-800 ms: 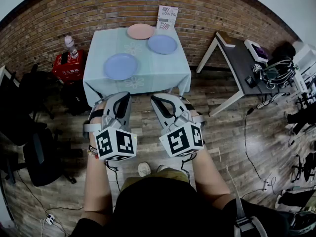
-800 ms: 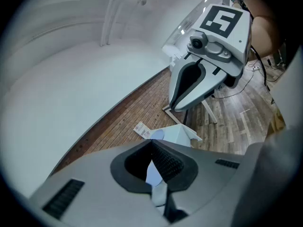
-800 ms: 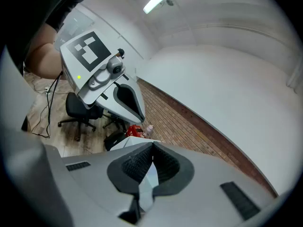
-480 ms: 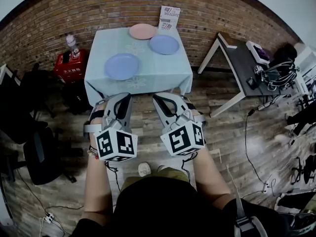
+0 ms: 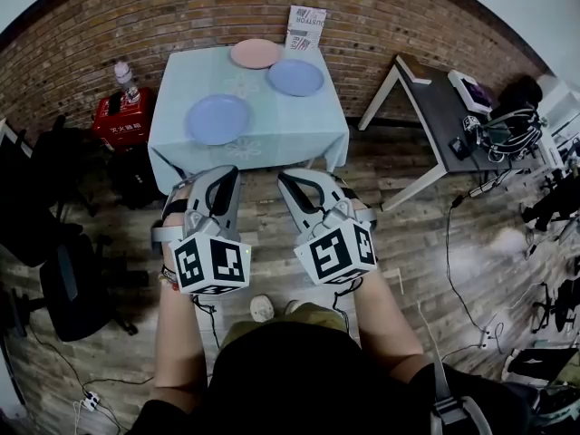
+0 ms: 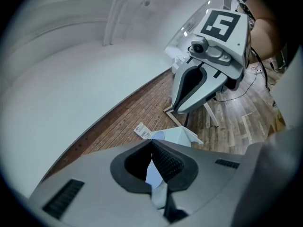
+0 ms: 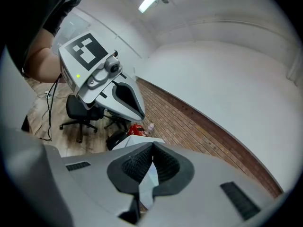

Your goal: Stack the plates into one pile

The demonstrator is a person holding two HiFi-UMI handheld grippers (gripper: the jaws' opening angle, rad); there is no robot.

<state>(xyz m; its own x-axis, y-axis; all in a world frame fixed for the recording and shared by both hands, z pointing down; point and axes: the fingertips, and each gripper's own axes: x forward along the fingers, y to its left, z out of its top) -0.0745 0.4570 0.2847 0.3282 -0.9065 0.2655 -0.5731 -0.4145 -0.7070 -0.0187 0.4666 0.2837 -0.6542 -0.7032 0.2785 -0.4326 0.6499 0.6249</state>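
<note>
Head camera looks steeply down, table (image 5: 272, 125) well ahead. Both gripper cameras sit close behind their fingers (image 6: 166, 163), facing that same table.

Print on the card (image 5: 306, 27) and red box (image 5: 122, 127) is illegible.

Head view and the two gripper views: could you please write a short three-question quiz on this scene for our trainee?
1. How many plates lie on the table?
2. True or false: the left tool and the right tool are both shut and empty.
3. Which plate lies nearest the tools? A. the pink one B. the left blue plate C. the right blue one
Key: 1. three; 2. true; 3. B
</note>
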